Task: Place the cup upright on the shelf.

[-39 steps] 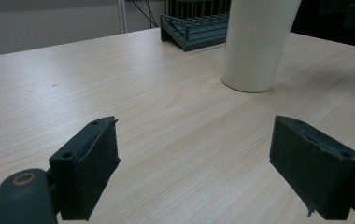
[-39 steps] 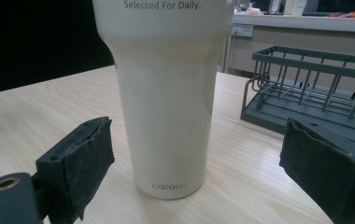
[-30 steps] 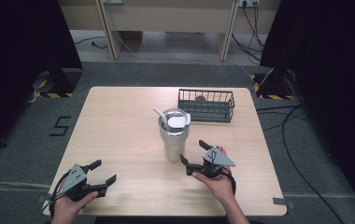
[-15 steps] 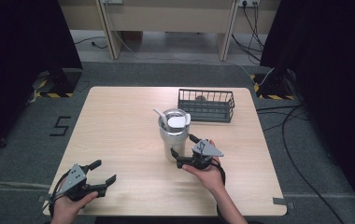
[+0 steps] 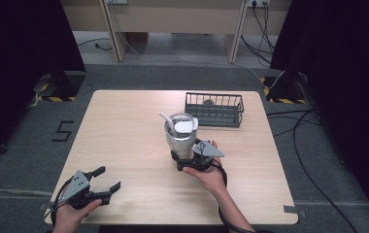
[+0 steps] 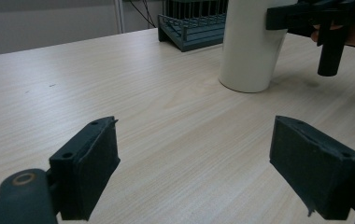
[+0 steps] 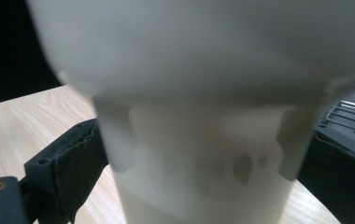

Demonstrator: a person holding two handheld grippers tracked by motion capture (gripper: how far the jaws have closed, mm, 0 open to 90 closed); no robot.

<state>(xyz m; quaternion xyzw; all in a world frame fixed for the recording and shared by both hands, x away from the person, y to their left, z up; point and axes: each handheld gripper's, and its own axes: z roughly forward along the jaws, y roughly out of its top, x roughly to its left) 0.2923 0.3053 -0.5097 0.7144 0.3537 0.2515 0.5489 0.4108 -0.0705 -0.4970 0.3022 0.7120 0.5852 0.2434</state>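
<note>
**Right claw around the tumbler, left one idle**

Grey carpet and dark curtains surround a light wooden tabletop [image 5: 124, 126]. Near the middle of it stands a pale tumbler [image 5: 181, 137], upright, with a white lid and what looks like a spoon handle poking out of the top. Behind it, toward the far right corner, sits a dark wire basket [image 5: 214, 109] with something small inside that I can't make out.

The right claw [image 5: 186, 158] is at the tumbler's base, on the near side. In the right gripper view the cup [image 7: 203, 140] sits between the two black jaws, one on each side, super close up and blurry. Whether the pads are actually pressing on it or just sitting beside it, I can't tell.

The left claw [image 5: 104, 182] is by the near left corner of the tabletop, well apart from the tumbler, jaws spread wide with nothing between them. The left gripper view shows bare wood between the pads, with the tumbler [image 6: 252, 46] and basket [image 6: 192, 25] farther off.
</note>
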